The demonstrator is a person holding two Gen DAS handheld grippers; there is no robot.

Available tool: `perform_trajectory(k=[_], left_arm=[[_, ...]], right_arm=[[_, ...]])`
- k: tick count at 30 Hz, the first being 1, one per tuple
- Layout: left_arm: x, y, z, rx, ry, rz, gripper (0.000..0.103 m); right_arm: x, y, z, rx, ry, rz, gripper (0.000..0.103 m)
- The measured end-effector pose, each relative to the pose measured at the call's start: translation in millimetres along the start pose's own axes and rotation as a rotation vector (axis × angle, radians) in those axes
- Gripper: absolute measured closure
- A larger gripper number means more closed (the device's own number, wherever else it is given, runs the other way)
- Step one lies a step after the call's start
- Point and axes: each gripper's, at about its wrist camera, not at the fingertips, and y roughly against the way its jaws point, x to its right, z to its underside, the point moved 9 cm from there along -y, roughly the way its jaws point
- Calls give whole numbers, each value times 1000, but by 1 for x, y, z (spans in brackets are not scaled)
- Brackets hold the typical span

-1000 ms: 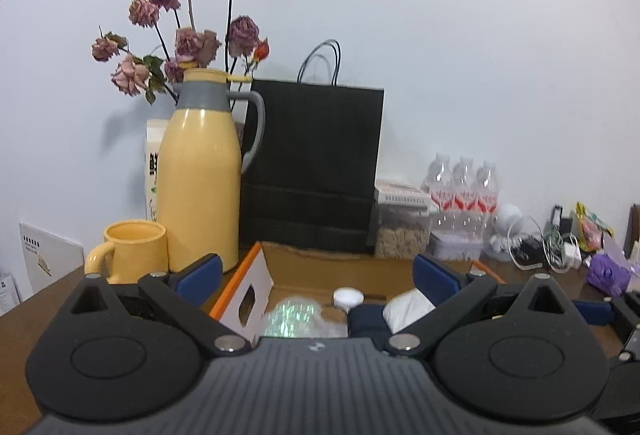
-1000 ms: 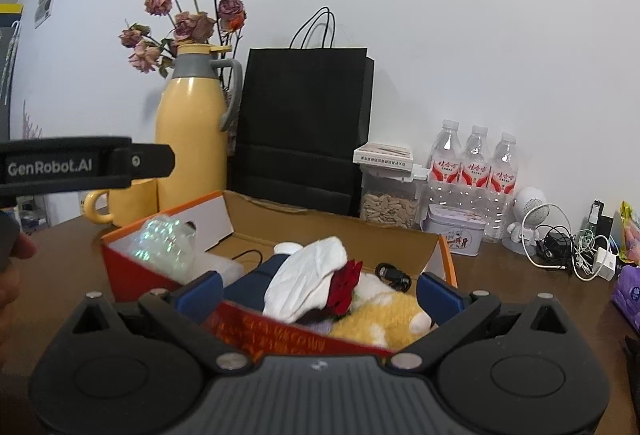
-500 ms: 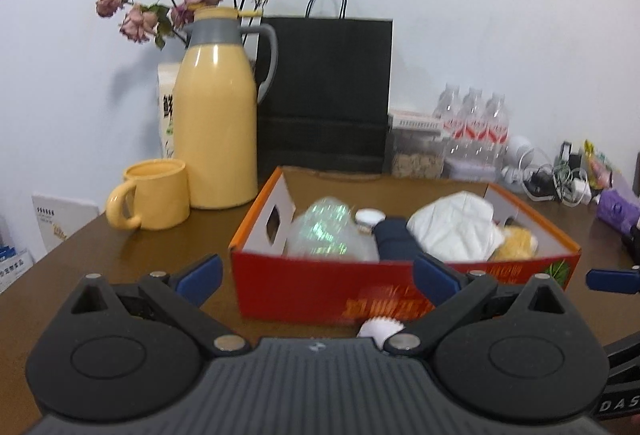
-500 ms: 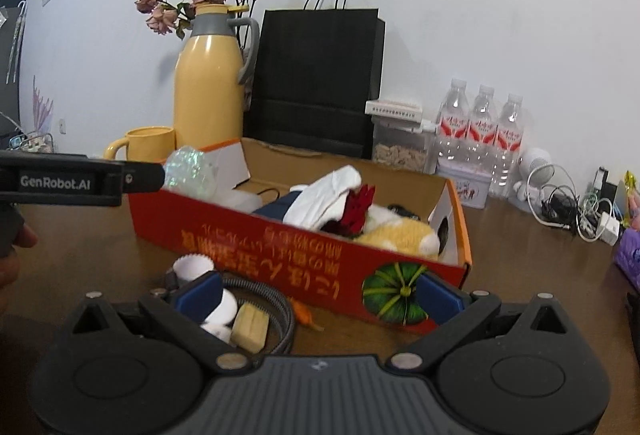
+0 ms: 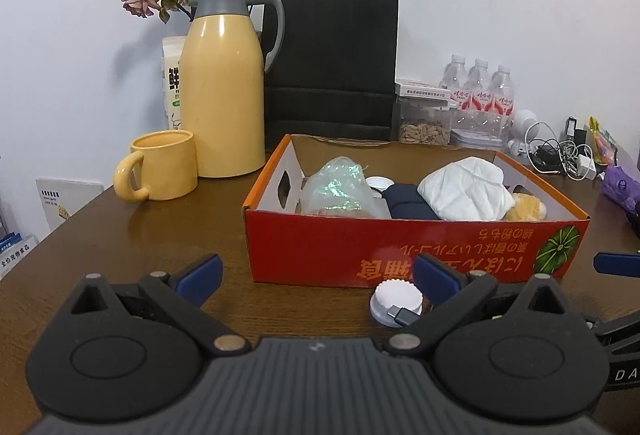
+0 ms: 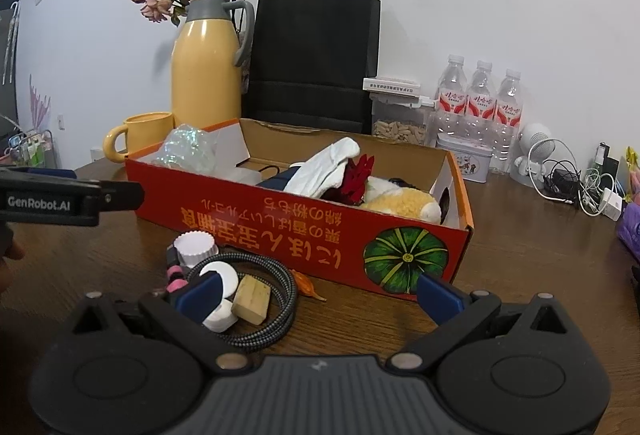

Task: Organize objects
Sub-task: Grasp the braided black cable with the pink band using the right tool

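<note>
Both grippers are held with jaws wide and empty — the left gripper point(image 5: 316, 275) and right gripper point(image 6: 320, 289). The red box point(image 6: 304, 219) is seen at 12 o'clock; a coiled cable point(image 6: 272, 299) and white cap point(image 6: 196, 243) lie at its near side, at 10 o'clock in the right view.

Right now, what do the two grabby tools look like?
Both match. The left tool and the right tool have black bodies with ribbed tops, round black discs, silver screws and blue pads on the fingers. White letters on the left tool's side read GenRobot.AI.
</note>
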Motion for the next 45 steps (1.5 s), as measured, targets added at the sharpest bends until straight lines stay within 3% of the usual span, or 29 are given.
perform_trajectory(k=[14,24,33,36,45], left_arm=[[-6,-2,0,-21,15,-14,0],[-22,-1,-4,-36,63,-44,0],[-19,-2,0,-64,41,-24,0],[-19,-4,1,-73,42,-24,0],[-23,-7,4,-93,51,-31,0]], right_arm=[[-4,-5,3,-24,-4,-24,0],[-38,-28,8,-116,-16,-151,0],[-48,-50,10,-183,-91,-140,1],[-48,-48,10,-173,-107,-167,12],[-49,-39,5,-126,-89,-164,14]])
